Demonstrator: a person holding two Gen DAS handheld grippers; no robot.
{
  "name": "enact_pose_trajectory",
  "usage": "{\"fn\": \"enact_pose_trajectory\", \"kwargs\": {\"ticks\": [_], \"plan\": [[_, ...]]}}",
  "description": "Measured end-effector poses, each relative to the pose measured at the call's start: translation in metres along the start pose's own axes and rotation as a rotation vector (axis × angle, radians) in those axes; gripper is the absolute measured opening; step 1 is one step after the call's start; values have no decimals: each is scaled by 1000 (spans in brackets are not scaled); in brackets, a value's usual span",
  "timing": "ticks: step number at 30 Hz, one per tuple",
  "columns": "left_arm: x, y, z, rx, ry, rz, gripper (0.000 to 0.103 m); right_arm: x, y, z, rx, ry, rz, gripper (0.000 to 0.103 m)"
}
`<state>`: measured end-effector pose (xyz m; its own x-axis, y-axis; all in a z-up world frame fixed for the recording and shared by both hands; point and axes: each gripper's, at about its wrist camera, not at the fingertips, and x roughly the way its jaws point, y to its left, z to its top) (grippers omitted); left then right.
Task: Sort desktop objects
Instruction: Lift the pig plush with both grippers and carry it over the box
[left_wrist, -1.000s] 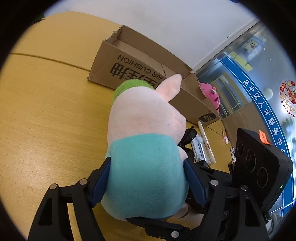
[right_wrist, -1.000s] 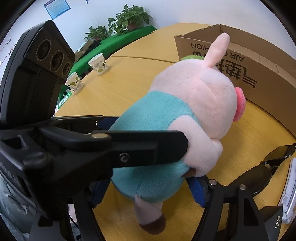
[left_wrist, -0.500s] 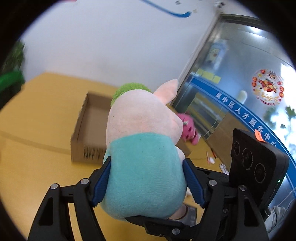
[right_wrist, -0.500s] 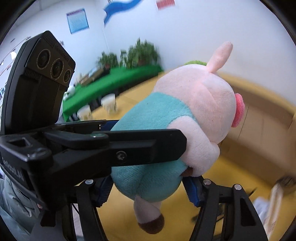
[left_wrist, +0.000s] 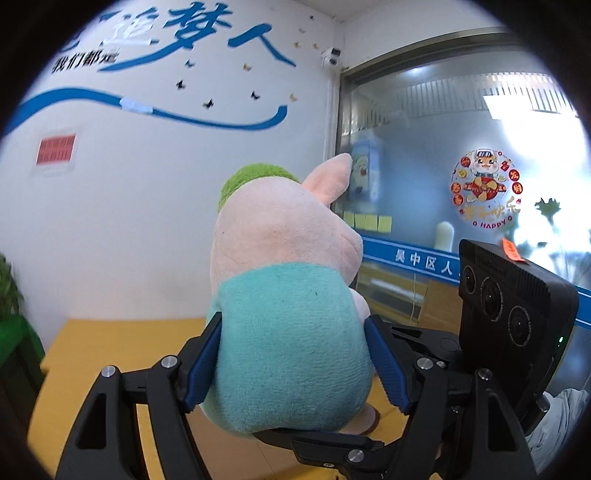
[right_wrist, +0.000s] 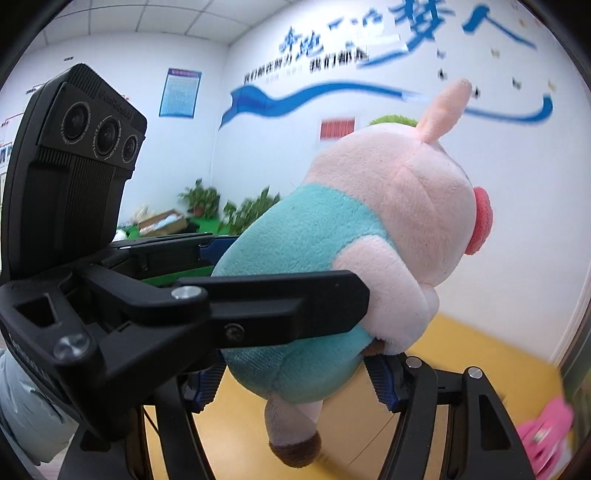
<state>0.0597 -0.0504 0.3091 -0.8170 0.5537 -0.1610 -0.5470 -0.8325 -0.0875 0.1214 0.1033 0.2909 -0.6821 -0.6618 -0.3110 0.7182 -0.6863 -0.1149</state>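
Note:
A plush pig (left_wrist: 288, 258) with a pink head, a teal shirt and a green cap hangs in the air, held by both grippers at once. My left gripper (left_wrist: 293, 363) has its blue pads (left_wrist: 201, 365) pressed on either side of the teal body. In the right wrist view the pig (right_wrist: 388, 206) shows its snout to the right and a leg dangling down. My right gripper (right_wrist: 295, 382) clamps the lower body from beneath. A black finger of the left gripper (right_wrist: 277, 310) crosses in front of the pig.
The yellow table (left_wrist: 92, 332) lies far below. A pink toy (right_wrist: 546, 428) sits low at the right edge. Ahead are a white wall with blue lettering and a glass partition (left_wrist: 443, 147). Potted plants (right_wrist: 207, 199) stand at the back left. A grey sleeve (right_wrist: 22, 406) shows behind.
Both grippers have risen with the pig between them and tilted up toward level. The cardboard box and the glasses on the table have dropped out of view, and the wall now fills the background.

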Motion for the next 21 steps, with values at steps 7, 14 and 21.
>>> {"fn": "enact_pose_trajectory", "kwargs": {"ticks": [7, 14, 21], "plan": [[28, 7, 68, 70, -63, -11, 73, 0, -41, 69, -52, -84, -37, 65], [64, 29, 111, 85, -103, -18, 73, 37, -73, 129, -106, -124, -78, 66], [118, 69, 101, 54, -51, 4, 73, 84, -110, 137, -69, -108, -58, 66]]}}
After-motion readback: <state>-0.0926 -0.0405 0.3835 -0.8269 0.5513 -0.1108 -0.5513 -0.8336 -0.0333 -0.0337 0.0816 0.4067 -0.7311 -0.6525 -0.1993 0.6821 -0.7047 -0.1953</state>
